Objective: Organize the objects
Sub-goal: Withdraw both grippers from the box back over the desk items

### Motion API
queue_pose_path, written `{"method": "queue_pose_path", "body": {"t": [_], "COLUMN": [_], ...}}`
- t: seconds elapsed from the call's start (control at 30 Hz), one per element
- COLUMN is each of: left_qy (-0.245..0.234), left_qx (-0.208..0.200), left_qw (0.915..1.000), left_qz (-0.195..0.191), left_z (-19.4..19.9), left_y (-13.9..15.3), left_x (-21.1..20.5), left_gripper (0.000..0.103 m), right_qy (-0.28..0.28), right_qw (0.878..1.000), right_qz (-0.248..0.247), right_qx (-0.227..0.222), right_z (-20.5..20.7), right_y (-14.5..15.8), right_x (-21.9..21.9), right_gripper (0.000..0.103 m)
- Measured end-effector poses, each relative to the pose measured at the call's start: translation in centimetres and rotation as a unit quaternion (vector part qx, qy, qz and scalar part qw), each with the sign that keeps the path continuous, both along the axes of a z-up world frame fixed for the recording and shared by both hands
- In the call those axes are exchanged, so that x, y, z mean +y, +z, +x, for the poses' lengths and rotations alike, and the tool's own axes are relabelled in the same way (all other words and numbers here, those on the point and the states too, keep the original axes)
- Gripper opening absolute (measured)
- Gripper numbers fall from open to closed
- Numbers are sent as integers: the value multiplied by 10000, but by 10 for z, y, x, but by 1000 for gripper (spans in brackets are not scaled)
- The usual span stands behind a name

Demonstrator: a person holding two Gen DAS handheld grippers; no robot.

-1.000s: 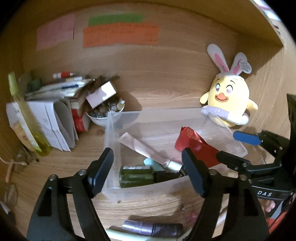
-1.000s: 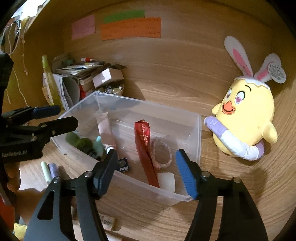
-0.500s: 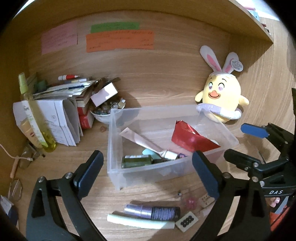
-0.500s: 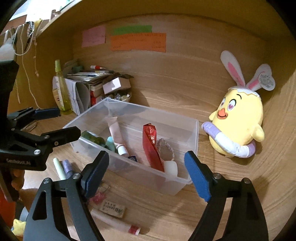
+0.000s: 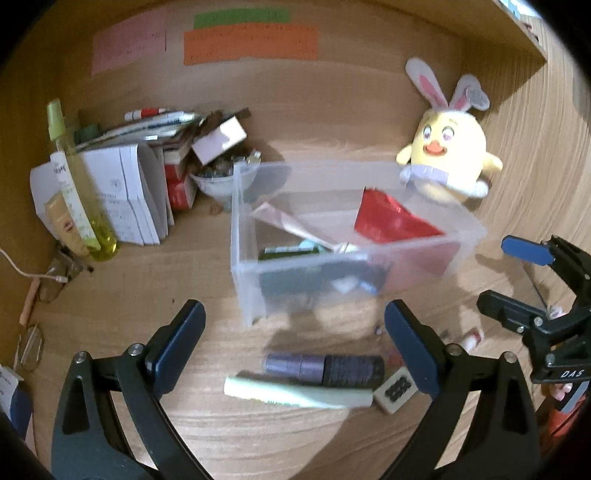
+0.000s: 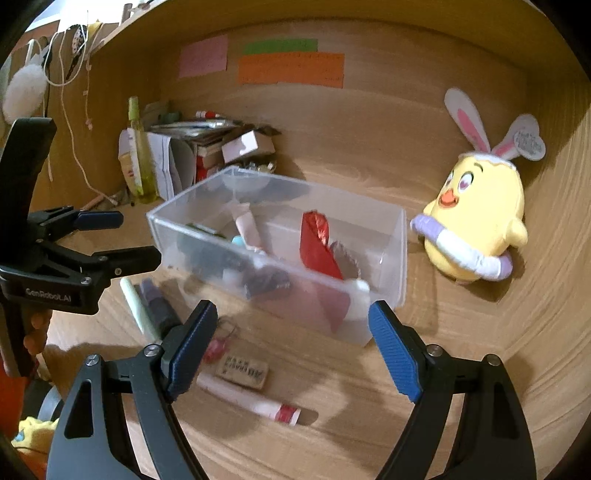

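Wood-grain bench (image 6: 369, 424) set in wooden alcove, back wall (image 5: 332, 110) same wood w/ pink (image 5: 127, 46), green (image 5: 242, 16) & orange (image 5: 251, 44) paper notes stuck up top, shelf edge (image 5: 517, 29) upper right, warm dim light.

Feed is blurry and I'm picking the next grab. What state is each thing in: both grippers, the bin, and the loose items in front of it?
Left gripper: open, empty.
Right gripper: open, empty.
Clear bin: upright, lidless, partly filled.
Red packet: inside the bin, leaning.
Purple tube: lying on the desk, outside the bin.
Pale green tube: lying beside the purple tube.
White marker: lying on the desk, capped.
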State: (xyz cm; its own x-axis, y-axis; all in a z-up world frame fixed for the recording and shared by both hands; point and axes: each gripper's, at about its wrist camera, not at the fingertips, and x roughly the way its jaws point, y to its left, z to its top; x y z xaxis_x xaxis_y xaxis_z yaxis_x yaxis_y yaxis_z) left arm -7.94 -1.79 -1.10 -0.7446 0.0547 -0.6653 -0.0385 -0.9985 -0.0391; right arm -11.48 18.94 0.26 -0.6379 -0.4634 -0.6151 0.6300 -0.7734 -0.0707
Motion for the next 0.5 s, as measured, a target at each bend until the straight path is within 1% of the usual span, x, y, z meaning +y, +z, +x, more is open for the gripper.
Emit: {"method": "queue_pose_path", "body": {"t": [0.13,0.23,0.33,0.5], "left_qy": [-77,-124,-269,-496], "left_qx": [-205,-442,-678,-848], "left_qw": [9997,9988,9973,9950], "left_qz": [-93,-150,-130,-181], "left_z": [2,0,-1,3], "left_y": [-15,-28,-40,-48], "left_x": [0,-3,-4,-4], "left_gripper": [99,99,99,99], "right_qy": [18,75,278,509], "right_qw": [9999,9995,9985,9960], "right_qz": [73,144,197,450], "right_qx": [-155,-274,-420,-576], "right_z": [3,6,11,18], "right_y": [-12,-22,-31,-45], "right_x": [1,1,2,-3], "right_gripper": [82,82,82,82]}}
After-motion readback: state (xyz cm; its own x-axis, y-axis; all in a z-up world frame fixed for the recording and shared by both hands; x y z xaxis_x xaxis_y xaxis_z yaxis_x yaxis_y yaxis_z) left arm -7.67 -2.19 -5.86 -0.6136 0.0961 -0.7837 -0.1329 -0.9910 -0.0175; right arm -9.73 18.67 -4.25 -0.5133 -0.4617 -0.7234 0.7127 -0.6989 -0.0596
